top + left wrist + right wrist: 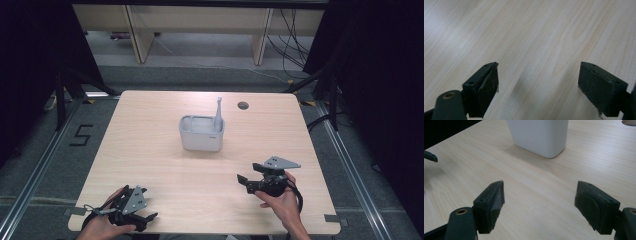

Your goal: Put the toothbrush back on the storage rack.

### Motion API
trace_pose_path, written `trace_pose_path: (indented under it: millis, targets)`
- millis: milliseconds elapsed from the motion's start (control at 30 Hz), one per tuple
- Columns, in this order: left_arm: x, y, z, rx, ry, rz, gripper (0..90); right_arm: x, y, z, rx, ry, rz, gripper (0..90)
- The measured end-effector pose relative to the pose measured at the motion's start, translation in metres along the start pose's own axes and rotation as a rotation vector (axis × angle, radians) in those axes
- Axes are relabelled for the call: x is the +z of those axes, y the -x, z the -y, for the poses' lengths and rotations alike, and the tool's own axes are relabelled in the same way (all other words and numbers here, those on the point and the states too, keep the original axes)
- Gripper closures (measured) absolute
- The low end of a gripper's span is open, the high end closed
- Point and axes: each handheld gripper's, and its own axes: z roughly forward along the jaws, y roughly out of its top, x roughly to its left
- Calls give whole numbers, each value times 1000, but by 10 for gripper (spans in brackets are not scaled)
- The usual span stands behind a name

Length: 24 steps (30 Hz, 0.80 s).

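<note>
A white rectangular container (pixel 201 134) stands at the middle of the wooden table (pixel 165 170). A grey slender tool (pixel 218 114) stands upright in its right end. My left gripper (pixel 147 204) rests near the front left corner, held by a hand; in the left gripper view its jaws (pixel 539 80) stand open over bare wood. My right gripper (pixel 248 175) hovers at the front right, pointing left toward the container. In the right gripper view its jaws (pixel 540 197) are wide open with nothing between them, and the container (pixel 540 137) lies ahead, a short way off.
A small round hole (pixel 243 105) sits in the tabletop behind the container. A jaw tip of the other gripper (pixel 430 156) shows at the left edge of the right gripper view. Dark curtains and cables surround the table.
</note>
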Motion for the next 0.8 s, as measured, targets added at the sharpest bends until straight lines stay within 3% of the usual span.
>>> trace_pose_path:
  millis: [33,67,100,200,300,333,367,400,433,467,533,567,600,667,733,800]
  targets:
    - [0,0,0,-2,1,0,164,-1,-1,1,28,-11,5,244]
    - [0,0,0,0,0,0,164,-1,0,2,0,-4,2,243]
    - [0,0,0,1,0,1,164,-2,-2,3,39,-5,4,243]
    - [0,0,0,-2,1,0,164,-5,-1,6,14,-8,1,235]
    - [0,0,0,1,2,0,164,-6,-3,10,46,-14,-17,231]
    - [0,0,0,0,2,-1,164,-6,-2,10,17,-2,-13,229]
    - [0,0,0,-1,2,-1,164,-7,-4,12,48,0,-15,227]
    - [0,0,0,0,-2,-2,164,-8,-2,12,17,-9,-10,225]
    - [0,0,0,1,1,0,164,-8,-2,13,18,-8,-8,223]
    - [0,0,0,1,2,0,164,-10,-4,13,49,-23,-8,222]
    - [0,0,0,0,2,-2,164,-10,-2,14,11,-7,-1,216]
    - [0,0,0,0,2,-2,164,-12,-4,15,46,-17,-19,211]
    - [-1,0,0,2,2,-1,164,-12,-2,16,14,0,5,207]
    - [0,0,0,1,3,-2,164,-15,-2,17,14,-22,-4,185]
    - [0,0,0,0,2,-2,164,-14,-4,19,46,-32,-2,158]
    - [0,0,0,1,1,-1,164,-16,-4,21,29,-39,-3,160]
